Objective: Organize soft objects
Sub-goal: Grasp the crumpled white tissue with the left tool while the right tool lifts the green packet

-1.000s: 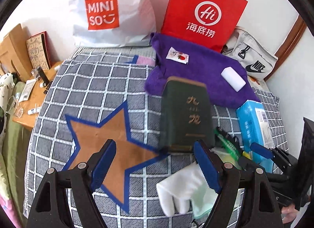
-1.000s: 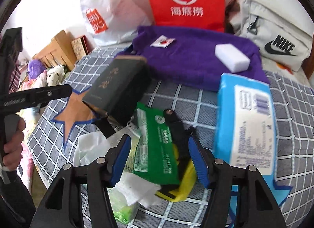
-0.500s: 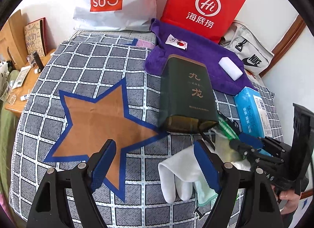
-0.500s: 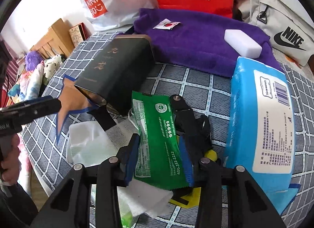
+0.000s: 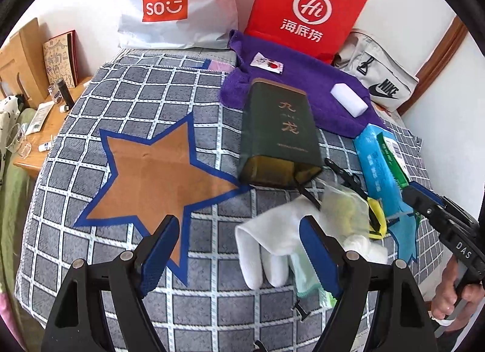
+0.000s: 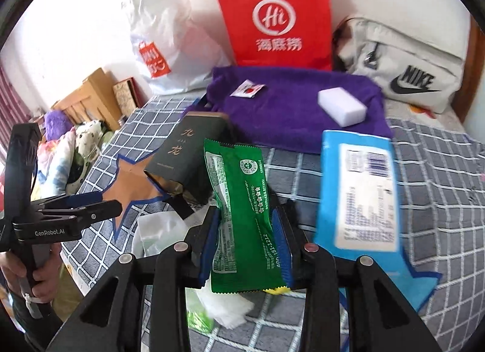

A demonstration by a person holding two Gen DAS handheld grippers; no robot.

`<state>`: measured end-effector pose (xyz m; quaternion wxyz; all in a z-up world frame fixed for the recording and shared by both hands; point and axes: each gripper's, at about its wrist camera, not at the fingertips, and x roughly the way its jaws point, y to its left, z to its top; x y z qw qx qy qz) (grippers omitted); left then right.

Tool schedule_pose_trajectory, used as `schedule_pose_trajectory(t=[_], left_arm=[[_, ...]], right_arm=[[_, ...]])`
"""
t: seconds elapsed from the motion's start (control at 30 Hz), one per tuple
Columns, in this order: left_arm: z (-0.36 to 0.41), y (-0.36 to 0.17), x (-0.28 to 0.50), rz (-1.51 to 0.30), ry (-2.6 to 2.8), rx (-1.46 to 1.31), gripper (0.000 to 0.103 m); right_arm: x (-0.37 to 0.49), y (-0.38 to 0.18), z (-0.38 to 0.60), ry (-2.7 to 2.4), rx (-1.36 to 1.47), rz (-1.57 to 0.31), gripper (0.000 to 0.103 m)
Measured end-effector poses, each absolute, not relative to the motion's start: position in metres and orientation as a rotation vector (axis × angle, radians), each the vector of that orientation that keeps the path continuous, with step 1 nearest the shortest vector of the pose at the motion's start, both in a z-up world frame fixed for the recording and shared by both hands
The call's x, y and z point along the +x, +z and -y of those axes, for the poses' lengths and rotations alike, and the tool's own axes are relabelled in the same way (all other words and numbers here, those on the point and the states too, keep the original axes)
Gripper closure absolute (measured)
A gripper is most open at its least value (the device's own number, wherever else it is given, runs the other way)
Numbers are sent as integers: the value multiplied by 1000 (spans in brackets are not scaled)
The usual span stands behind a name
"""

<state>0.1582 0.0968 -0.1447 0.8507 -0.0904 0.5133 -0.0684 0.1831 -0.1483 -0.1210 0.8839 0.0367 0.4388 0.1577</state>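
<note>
Ahead of both grippers lies the checked blanket (image 5: 127, 100), and on it, straight in front of the left gripper (image 5: 239, 249), is a brown star patch (image 5: 157, 176). At the far end, beyond the right gripper (image 6: 247, 230), a purple towel (image 6: 291, 109) is spread out.

The right gripper has just been closing, and its pads now press both long edges of the green packet (image 6: 239, 200). The packet's long axis runs forward, away from this gripper, and it appears lifted clear of the pile. The towel lies straight ahead along that same line, so I judge a forward carry is the shortest.

The left gripper stands wide open and holds nothing. A white glove (image 5: 272, 246) lies just before its right finger.
</note>
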Motion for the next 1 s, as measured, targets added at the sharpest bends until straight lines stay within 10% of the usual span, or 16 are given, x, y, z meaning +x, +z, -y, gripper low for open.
schedule_pose_trajectory(t=[0.67,1.0], left_arm=[[9,-144,123,-1055,-275,-45,24],[30,-163,131,-1099,-292,6,26]], right_arm=[[95,-168,230,187,39,-971,66],[108,-209,236,176,38,-1024,45]])
